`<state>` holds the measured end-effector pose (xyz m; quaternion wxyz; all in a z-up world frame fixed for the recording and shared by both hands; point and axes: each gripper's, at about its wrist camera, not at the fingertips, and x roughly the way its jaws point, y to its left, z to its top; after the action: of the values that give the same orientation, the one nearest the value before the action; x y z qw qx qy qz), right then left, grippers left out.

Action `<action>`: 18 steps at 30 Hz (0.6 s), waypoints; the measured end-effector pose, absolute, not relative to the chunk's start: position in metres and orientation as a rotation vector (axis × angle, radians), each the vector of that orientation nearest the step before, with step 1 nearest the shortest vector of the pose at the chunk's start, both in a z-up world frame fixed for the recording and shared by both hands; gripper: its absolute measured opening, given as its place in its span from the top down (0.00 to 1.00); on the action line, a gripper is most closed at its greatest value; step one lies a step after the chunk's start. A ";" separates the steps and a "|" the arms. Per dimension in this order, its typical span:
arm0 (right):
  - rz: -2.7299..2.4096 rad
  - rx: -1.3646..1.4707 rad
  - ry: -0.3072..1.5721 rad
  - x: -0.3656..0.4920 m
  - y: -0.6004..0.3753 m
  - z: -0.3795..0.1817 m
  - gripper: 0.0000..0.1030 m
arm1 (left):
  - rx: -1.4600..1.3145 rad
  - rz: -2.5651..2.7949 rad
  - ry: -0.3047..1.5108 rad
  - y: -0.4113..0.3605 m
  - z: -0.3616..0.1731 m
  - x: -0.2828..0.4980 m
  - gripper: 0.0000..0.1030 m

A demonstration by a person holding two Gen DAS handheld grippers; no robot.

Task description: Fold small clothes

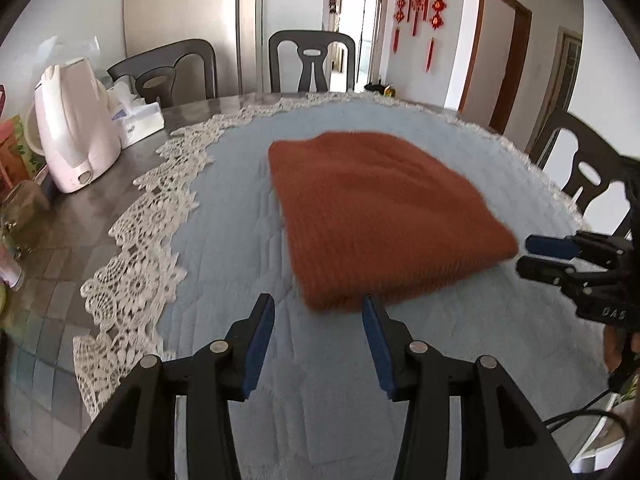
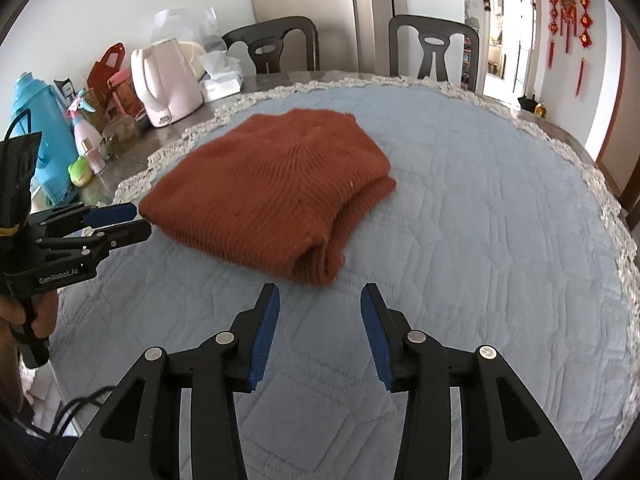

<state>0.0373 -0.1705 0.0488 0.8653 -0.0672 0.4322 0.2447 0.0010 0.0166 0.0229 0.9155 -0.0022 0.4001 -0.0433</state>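
the folded rust sweater (image 1: 384, 216) lies on the quilt (image 1: 240, 208) just ahead of both spread, empty jaw pairs; the left gripper (image 1: 318, 308) is nearer, its near edge almost touched, the right gripper (image 2: 320, 300) slightly short.

rust ribbed sweater (image 2: 272, 188), pale blue quilted cloth (image 2: 480, 208), white lace edging (image 1: 132, 264)

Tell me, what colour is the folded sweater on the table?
Rusty orange-brown sweater, clearest in the right wrist view.
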 end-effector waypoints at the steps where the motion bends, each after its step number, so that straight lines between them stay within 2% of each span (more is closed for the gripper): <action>1: 0.505 -0.145 0.907 0.037 -0.171 0.047 0.58 | 0.000 -0.083 0.831 0.017 0.020 0.001 0.53; 10: 0.482 -0.193 0.927 0.035 -0.168 0.038 0.56 | 0.013 -0.054 0.897 0.019 0.007 0.004 0.52; 18: 0.478 -0.219 0.924 0.033 -0.166 0.037 0.52 | 0.015 -0.045 0.903 0.018 0.005 0.004 0.42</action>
<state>0.0334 -0.1655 0.0367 0.8619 -0.1045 0.4407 0.2278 0.0035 0.0180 0.0047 0.8996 0.0072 0.4362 -0.0218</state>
